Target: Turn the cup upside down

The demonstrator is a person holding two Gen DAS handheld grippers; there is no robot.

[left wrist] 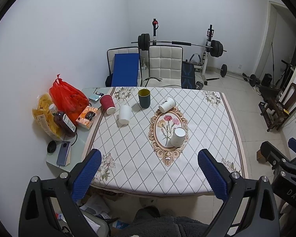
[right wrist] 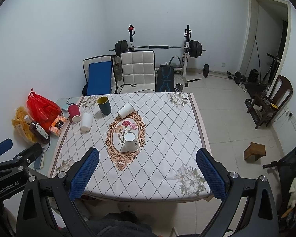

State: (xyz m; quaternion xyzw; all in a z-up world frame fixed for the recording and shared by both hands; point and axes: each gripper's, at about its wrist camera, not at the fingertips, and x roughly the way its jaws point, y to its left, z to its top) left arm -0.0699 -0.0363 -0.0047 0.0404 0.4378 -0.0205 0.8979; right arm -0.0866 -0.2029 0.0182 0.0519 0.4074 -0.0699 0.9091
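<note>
Several cups stand on the patterned tablecloth (left wrist: 207,130). A dark green cup (left wrist: 144,98) with a yellow inside stands upright, mouth up, at the far side. A red paper cup (left wrist: 107,104) and a white cup (left wrist: 124,115) stand upside down at the far left. One white paper cup (left wrist: 167,104) lies on its side near the flower oval. Another white paper cup (left wrist: 178,136) stands upside down on the oval. They also show in the right wrist view: green cup (right wrist: 104,105), nearest white cup (right wrist: 131,141). My left gripper (left wrist: 150,175) and right gripper (right wrist: 148,174) are open and empty, above the table's near edge.
A red plastic bag (left wrist: 67,96), snack bag (left wrist: 44,114), dark bottle (left wrist: 66,123), tissue pack (left wrist: 87,117) and phone (left wrist: 63,153) sit on the table's bare left strip. Two chairs (left wrist: 164,65) and a barbell rack (left wrist: 207,45) stand behind. A small wooden stool (right wrist: 254,151) is on the floor right.
</note>
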